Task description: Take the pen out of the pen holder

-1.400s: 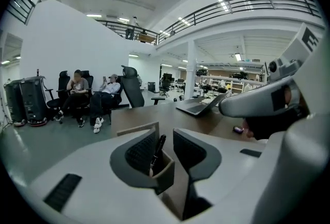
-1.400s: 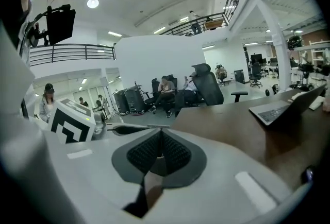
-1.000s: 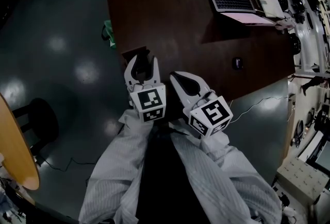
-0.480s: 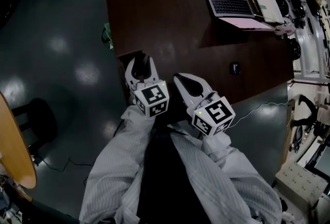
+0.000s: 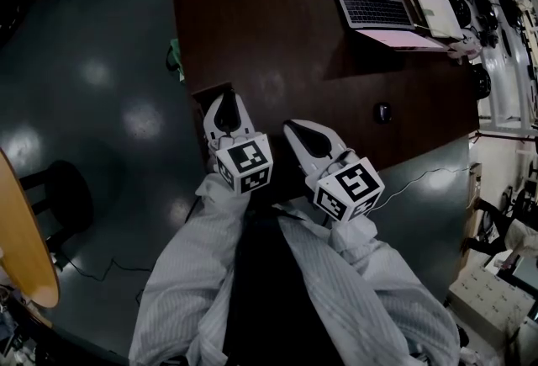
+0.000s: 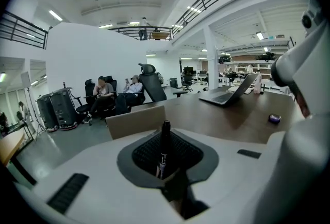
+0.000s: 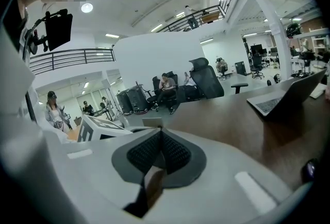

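Observation:
A black pen (image 6: 163, 148) stands upright between the dark pads of my left gripper (image 6: 164, 135). The jaws are closing and the pads press on it. Just beyond it is the tan box-shaped pen holder (image 6: 136, 121), which sits at the near left corner of the dark wooden table (image 5: 277, 28). In the head view the left gripper (image 5: 227, 99) hangs over that holder (image 5: 204, 91) and hides the pen. My right gripper (image 5: 291, 128) hovers over the table's near edge beside the left one. It is shut, and its pads (image 7: 154, 152) meet with nothing between them.
An open laptop (image 5: 375, 4) and a notebook (image 5: 438, 7) lie at the table's far right. A small dark object (image 5: 382, 112) rests nearer. A round wooden table (image 5: 21, 246) is at the left. People sit on office chairs (image 6: 105, 93) beyond the table.
The left gripper's jaws went from wide apart to close together around the pen, and its cube tipped slightly. The right gripper stayed put.

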`<action>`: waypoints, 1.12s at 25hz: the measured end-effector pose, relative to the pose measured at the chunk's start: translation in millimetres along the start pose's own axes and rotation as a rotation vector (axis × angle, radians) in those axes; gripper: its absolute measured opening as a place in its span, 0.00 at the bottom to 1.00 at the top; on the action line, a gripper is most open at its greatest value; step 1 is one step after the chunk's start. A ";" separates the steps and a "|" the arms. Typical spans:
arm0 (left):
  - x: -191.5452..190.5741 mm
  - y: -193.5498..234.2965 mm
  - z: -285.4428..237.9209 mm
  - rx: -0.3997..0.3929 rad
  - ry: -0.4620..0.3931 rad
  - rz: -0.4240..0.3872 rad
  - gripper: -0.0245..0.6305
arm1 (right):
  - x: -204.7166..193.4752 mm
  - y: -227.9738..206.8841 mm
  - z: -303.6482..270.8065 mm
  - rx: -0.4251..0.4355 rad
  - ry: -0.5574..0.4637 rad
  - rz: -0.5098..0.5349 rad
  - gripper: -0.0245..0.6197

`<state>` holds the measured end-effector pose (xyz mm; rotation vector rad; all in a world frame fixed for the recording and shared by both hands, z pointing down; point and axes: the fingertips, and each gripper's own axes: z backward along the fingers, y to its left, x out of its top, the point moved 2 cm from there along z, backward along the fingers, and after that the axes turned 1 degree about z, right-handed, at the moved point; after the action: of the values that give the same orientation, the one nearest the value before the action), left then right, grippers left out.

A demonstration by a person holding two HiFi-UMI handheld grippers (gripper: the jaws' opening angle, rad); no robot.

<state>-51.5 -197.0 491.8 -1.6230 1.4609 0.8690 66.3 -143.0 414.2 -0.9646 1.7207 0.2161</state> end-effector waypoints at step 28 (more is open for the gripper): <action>127.3 65.3 153.0 -0.437 -0.325 0.226 0.11 | 89.8 96.1 -1.4 0.053 -0.220 0.137 0.04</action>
<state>-101.3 -124.5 301.8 -1.5360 1.2953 1.5907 -7.4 -125.2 306.7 -0.7551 1.5822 0.3514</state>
